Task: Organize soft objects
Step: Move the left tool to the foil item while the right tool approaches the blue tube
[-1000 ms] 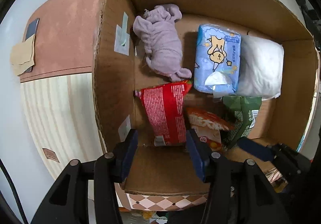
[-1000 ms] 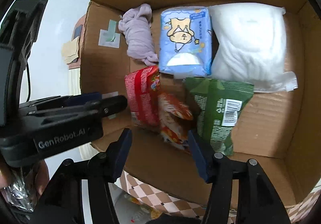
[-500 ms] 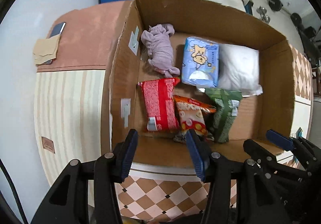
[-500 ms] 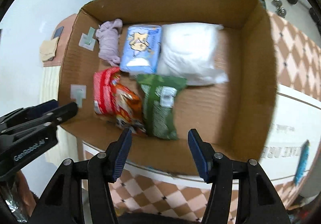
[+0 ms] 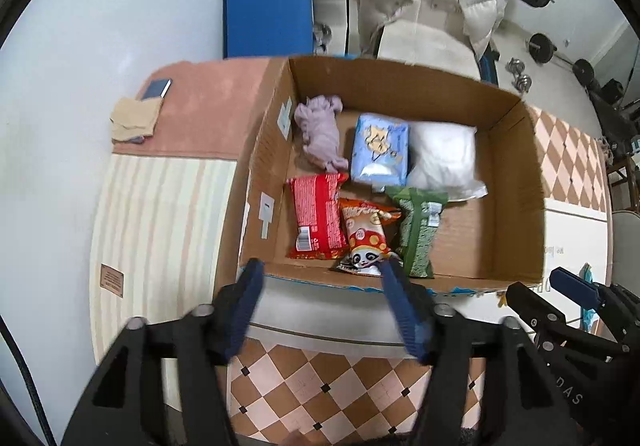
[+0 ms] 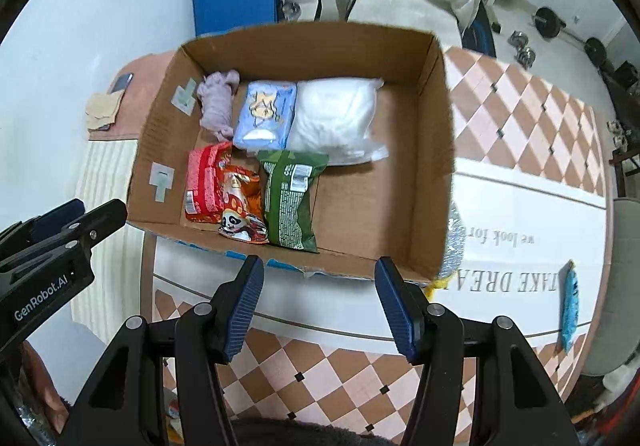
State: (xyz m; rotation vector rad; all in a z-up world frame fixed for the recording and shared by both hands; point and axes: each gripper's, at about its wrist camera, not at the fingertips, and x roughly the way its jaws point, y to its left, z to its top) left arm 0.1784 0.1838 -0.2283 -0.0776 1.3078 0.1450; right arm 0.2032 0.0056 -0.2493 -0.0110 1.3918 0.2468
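An open cardboard box [image 5: 516, 206] [image 6: 436, 150] holds a purple plush [image 5: 320, 136] [image 6: 218, 104], a blue tissue pack [image 5: 380, 156] [image 6: 266, 116], a white pillow pack [image 5: 442, 156] [image 6: 336, 118], a red snack bag [image 5: 318, 222] [image 6: 202, 182], an orange panda bag [image 5: 364, 236] [image 6: 240, 206] and a green bag [image 5: 418, 230] [image 6: 290, 194]. My left gripper [image 5: 320, 282] is open and empty, above the box's near edge. My right gripper [image 6: 318, 278] is open and empty, also near that edge.
The box stands on a checkered bedspread [image 6: 532, 106]. A blue packet [image 6: 570, 310] lies at the right and a silver bag [image 6: 454, 242] beside the box. A phone [image 5: 157, 88] and tan cloth [image 5: 134, 120] lie left. A white jacket [image 5: 436, 2] on a chair behind.
Both grippers have pulled up and back out of the box, so the whole box and room now show. The items in the box have not moved.
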